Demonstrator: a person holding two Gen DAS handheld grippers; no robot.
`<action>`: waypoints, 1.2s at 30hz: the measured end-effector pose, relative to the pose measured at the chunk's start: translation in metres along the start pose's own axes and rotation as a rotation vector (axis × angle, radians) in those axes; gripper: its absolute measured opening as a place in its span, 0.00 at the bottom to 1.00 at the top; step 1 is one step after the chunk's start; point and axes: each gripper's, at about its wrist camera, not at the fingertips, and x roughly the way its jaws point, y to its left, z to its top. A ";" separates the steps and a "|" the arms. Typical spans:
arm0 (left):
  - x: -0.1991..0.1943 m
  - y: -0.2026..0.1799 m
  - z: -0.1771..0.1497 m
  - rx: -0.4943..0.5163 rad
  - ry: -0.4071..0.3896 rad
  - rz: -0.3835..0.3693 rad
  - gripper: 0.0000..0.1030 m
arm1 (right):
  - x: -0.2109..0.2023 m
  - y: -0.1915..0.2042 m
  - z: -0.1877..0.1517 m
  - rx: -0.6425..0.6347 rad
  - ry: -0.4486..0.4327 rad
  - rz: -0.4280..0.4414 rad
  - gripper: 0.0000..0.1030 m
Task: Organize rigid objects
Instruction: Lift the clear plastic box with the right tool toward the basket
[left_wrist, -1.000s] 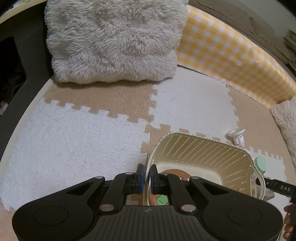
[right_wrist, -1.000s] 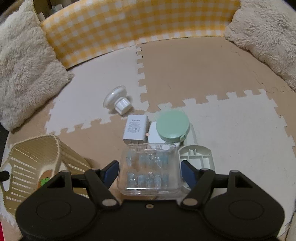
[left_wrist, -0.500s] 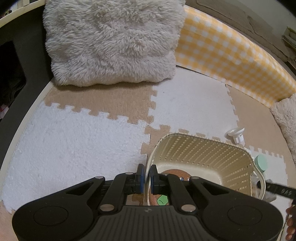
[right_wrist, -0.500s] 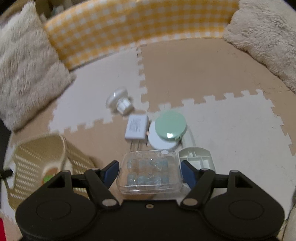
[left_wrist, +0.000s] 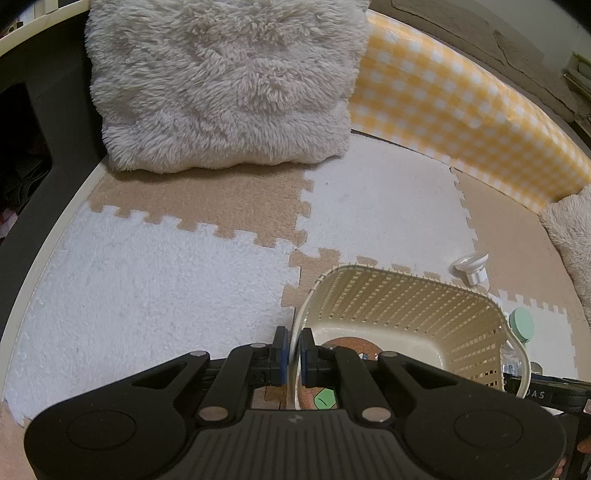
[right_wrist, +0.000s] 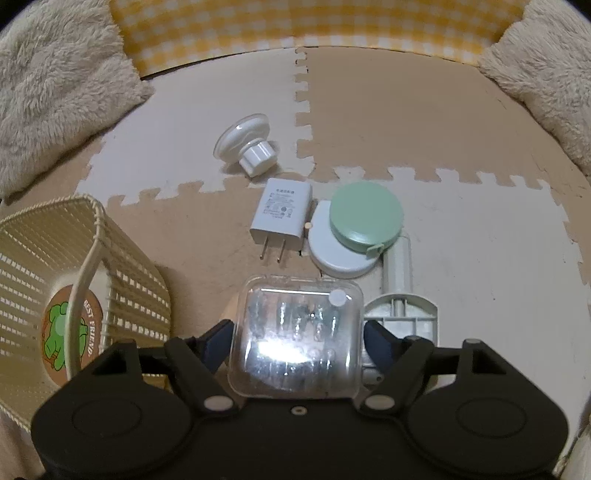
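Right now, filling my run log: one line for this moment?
left gripper: shut on basket rim | right gripper: holding clear case | charger: on mat

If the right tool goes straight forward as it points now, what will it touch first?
Most likely the white charger, lying just ahead of the clear case that the right tool holds. Depth is unclear, so it may pass above it.

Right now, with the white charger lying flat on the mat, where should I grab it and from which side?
Grip the white charger across its two long flat sides, coming straight down from above. It lies flat with its prongs toward the camera. Its right side sits close to the white disc, so that finger probably has little room.
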 end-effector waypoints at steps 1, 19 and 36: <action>0.000 0.000 0.000 0.000 0.000 0.000 0.06 | -0.001 0.000 0.001 0.003 -0.003 -0.002 0.74; 0.000 -0.001 0.000 0.000 0.000 0.000 0.06 | -0.047 -0.019 0.008 0.147 -0.132 0.069 0.72; 0.000 -0.001 -0.001 -0.006 0.002 -0.006 0.06 | -0.034 -0.005 -0.049 0.022 0.073 0.113 0.70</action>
